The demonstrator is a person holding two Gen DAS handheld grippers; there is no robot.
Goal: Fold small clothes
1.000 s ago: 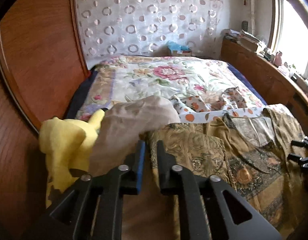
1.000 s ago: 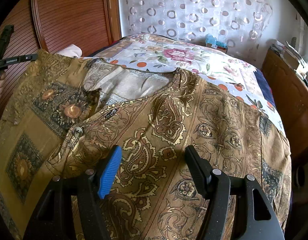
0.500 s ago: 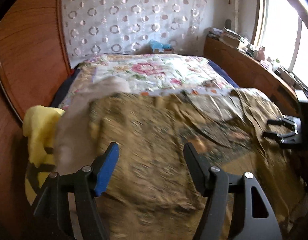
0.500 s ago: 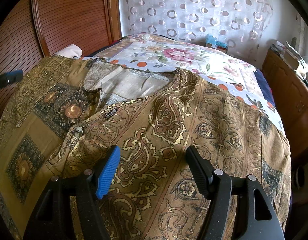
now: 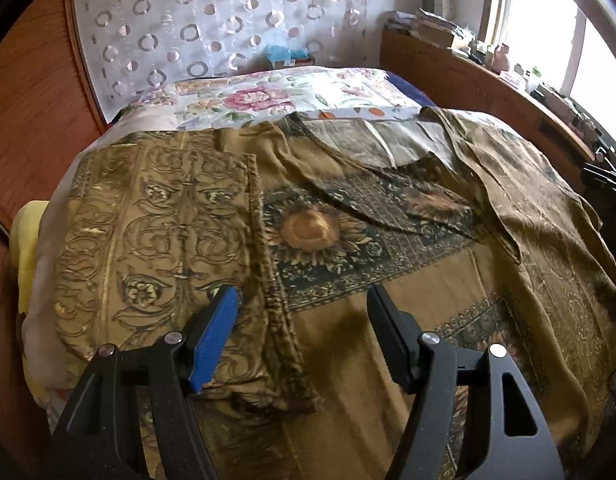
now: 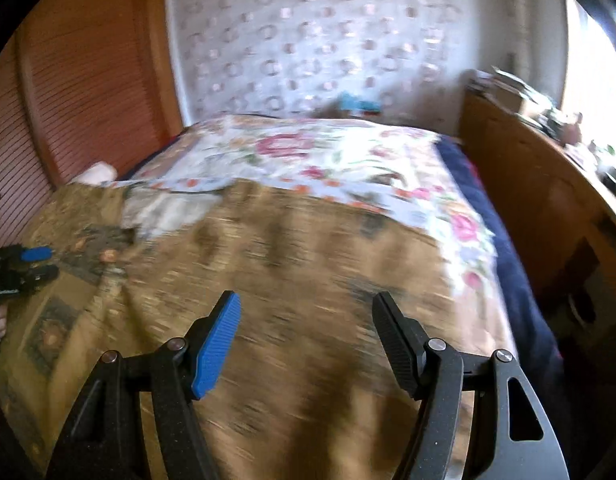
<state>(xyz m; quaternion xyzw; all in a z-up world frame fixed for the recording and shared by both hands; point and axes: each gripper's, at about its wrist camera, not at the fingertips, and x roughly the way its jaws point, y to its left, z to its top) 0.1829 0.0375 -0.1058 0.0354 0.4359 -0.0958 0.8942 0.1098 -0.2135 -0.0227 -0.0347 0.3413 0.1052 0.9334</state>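
A brown-gold patterned shirt (image 5: 388, 248) lies spread on the bed, its left sleeve (image 5: 168, 240) folded over onto the body. My left gripper (image 5: 304, 332) is open and empty just above the shirt near the folded sleeve. My right gripper (image 6: 308, 336) is open and empty above the shirt's right side (image 6: 292, 272); this view is blurred by motion. The left gripper also shows at the left edge of the right wrist view (image 6: 24, 268).
A floral bedspread (image 5: 268, 92) covers the bed behind the shirt. A yellow cloth (image 5: 26, 240) and a pale cloth (image 5: 44, 280) lie at the shirt's left. A wooden wardrobe (image 6: 80, 80) stands left, a wooden ledge (image 5: 488, 84) with clutter right.
My left gripper opened and let go of the sleeve, which now lies folded over the shirt. My right gripper has swung to the right and lifted; its view is blurred.
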